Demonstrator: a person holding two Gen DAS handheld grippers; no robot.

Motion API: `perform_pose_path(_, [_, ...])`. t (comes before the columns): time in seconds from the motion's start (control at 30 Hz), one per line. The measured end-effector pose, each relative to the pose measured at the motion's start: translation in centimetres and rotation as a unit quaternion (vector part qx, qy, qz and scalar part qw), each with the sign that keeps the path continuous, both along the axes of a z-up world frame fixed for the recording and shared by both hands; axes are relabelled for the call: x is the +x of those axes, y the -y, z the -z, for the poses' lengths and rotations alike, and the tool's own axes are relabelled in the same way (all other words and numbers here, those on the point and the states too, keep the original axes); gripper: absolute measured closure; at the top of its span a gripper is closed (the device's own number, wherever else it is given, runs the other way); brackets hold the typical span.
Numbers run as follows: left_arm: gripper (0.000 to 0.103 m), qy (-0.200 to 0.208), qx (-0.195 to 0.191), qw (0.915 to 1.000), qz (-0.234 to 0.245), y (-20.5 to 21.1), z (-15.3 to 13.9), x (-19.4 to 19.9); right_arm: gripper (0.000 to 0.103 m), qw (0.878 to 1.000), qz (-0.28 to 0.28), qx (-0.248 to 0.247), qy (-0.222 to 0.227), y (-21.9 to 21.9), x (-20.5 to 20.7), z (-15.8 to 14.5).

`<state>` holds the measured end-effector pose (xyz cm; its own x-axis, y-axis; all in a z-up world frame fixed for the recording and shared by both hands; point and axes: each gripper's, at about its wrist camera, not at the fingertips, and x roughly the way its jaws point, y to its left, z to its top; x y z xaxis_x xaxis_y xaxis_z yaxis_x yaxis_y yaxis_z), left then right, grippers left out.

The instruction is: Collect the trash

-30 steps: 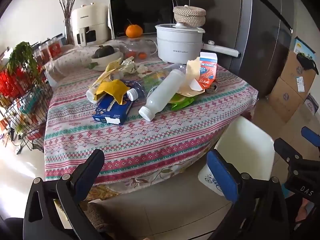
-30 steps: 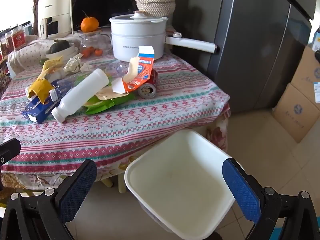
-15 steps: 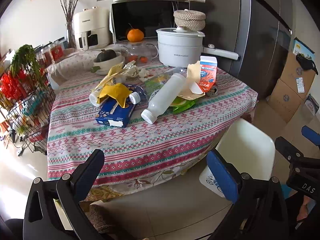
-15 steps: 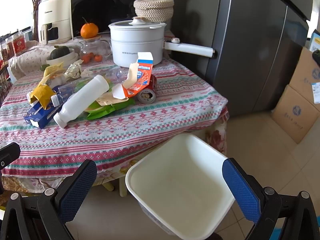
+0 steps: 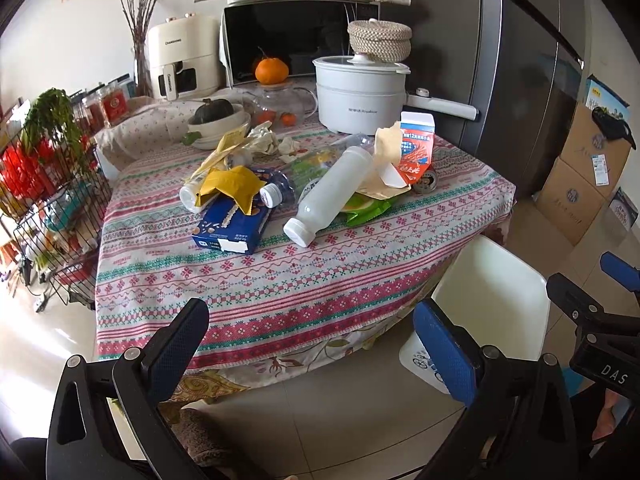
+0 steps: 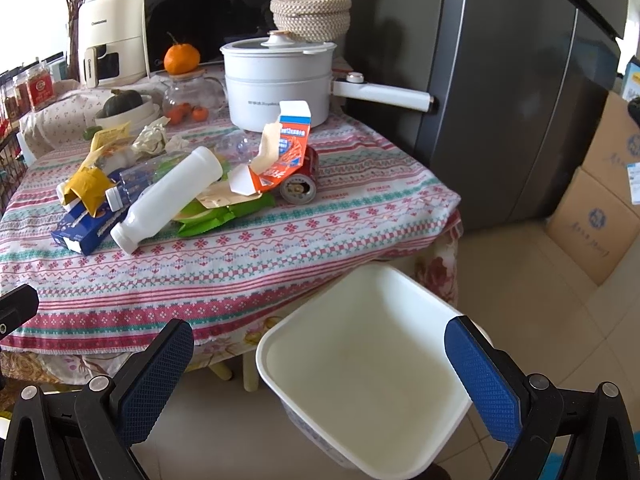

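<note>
Trash (image 5: 304, 184) lies heaped mid-table: a white bottle (image 6: 168, 200), torn carton (image 6: 286, 148), can (image 6: 300, 186). Both the left gripper (image 5: 312, 344) and right gripper (image 6: 320, 368) hang spread, empty, short of the table; a white bin (image 6: 360, 364) stands beside it.

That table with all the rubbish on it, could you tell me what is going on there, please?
A person holds a hand-held gripper in each hand, facing a cluttered table. The left hand-held gripper and the right hand-held gripper are both open and hold nothing. The trash lies untouched: a white bottle on its side, a blue box, a torn carton, a can and wrappers. An empty white bin stands on the floor beside the table, so collecting has not begun.
</note>
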<state>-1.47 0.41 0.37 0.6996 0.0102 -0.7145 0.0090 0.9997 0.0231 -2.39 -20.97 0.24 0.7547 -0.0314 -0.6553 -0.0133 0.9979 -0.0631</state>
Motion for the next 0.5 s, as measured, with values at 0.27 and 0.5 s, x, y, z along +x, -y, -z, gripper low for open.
perform_pose_path(0.27, [0.000, 0.000, 0.000, 1.0000, 0.000, -0.03, -0.01, -0.01, 0.000, 1.000, 0.000, 0.000, -0.001, -0.07, 0.04, 0.07])
perform_pose_path(0.5, [0.000, 0.001, 0.001, 1.0000, 0.000, 0.00, -0.04, -0.05, 0.000, 1.000, -0.001, 0.002, -0.005, -0.03, 0.08, 0.22])
